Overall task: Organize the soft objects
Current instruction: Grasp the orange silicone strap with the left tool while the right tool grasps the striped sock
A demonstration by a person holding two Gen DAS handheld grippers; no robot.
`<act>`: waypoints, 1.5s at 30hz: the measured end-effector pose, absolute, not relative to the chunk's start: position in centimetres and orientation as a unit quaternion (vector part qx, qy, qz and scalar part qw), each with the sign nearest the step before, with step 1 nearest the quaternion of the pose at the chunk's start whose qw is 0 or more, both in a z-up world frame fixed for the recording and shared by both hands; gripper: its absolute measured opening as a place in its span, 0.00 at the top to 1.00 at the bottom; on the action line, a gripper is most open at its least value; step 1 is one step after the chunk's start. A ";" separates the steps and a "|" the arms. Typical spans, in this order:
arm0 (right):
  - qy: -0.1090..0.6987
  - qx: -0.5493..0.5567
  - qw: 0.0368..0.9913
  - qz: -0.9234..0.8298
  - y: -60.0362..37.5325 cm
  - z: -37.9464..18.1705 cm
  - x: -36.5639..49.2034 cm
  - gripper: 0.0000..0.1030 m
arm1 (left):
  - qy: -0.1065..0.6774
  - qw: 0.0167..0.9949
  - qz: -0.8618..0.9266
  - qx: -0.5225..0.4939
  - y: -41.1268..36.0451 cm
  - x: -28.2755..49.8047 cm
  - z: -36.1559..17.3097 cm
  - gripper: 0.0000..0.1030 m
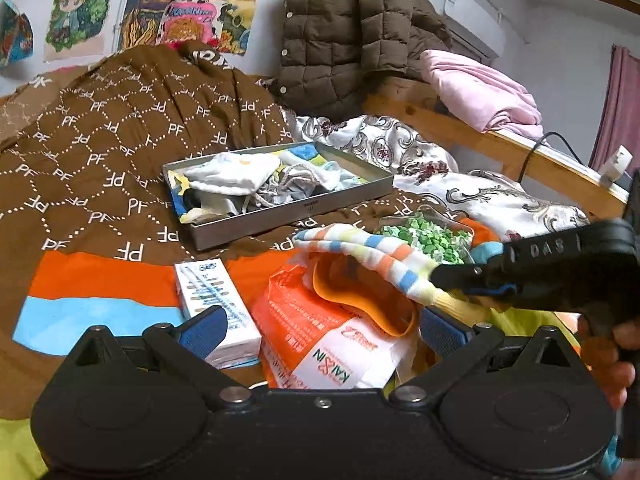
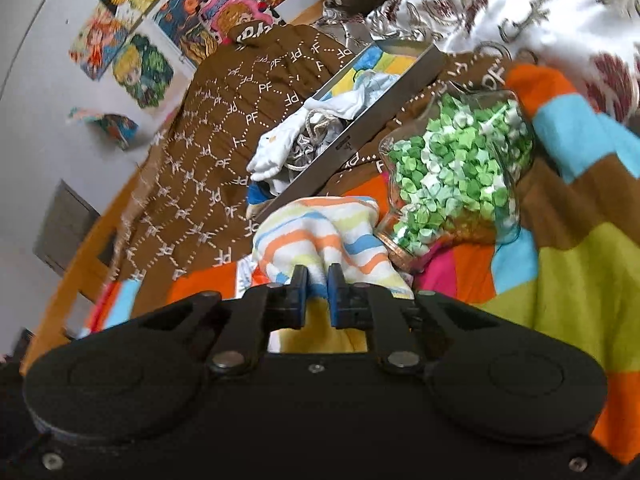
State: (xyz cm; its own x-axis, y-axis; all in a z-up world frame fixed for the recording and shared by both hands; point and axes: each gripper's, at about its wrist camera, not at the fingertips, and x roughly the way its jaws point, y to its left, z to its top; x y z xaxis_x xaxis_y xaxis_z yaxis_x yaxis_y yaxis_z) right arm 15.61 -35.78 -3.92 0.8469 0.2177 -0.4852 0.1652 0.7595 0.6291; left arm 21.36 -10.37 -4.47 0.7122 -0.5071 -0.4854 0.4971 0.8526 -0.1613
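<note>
A striped sock (image 2: 320,236) in white, orange, blue and yellow hangs from my right gripper (image 2: 318,280), which is shut on it. The left wrist view shows the same sock (image 1: 372,256) held up by the right gripper (image 1: 460,280) over the bed. A grey metal tray (image 1: 280,216) with several small socks and cloths in it sits on the brown quilt behind; it also shows in the right wrist view (image 2: 360,136). My left gripper (image 1: 320,328) is open and empty, low above an orange and white plastic bag (image 1: 320,336).
A glass jar of green paper stars (image 2: 452,168) lies beside the sock. A white box (image 1: 216,304) lies by the left finger. A brown jacket (image 1: 352,28) and pink cloth (image 1: 480,88) hang on the wooden bed rail (image 1: 500,148).
</note>
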 end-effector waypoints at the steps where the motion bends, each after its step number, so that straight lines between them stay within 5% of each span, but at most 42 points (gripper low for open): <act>1: 0.277 0.336 0.900 0.011 -35.8 -3.9 15.5 0.96 | 0.268 0.924 -0.271 -0.011 -10.5 21.6 -4.6 0.01; 24: 0.235 0.303 0.917 -0.108 -37.7 -3.0 13.4 0.98 | 0.346 0.883 -0.314 -0.046 -15.7 26.2 -6.1 0.05; 33: 0.241 0.317 0.911 -0.105 -37.8 -3.3 13.1 0.98 | 0.385 0.875 -0.287 -0.069 -17.0 27.6 -7.6 0.22; 39: 0.247 0.318 0.910 -0.099 -37.4 -3.3 13.4 0.98 | 0.376 0.883 -0.274 -0.057 -16.9 27.4 -7.7 0.56; 45: 0.251 0.318 0.909 -0.095 -37.3 -3.4 13.6 0.98 | 0.371 0.884 -0.280 -0.045 -16.9 26.7 -7.5 0.56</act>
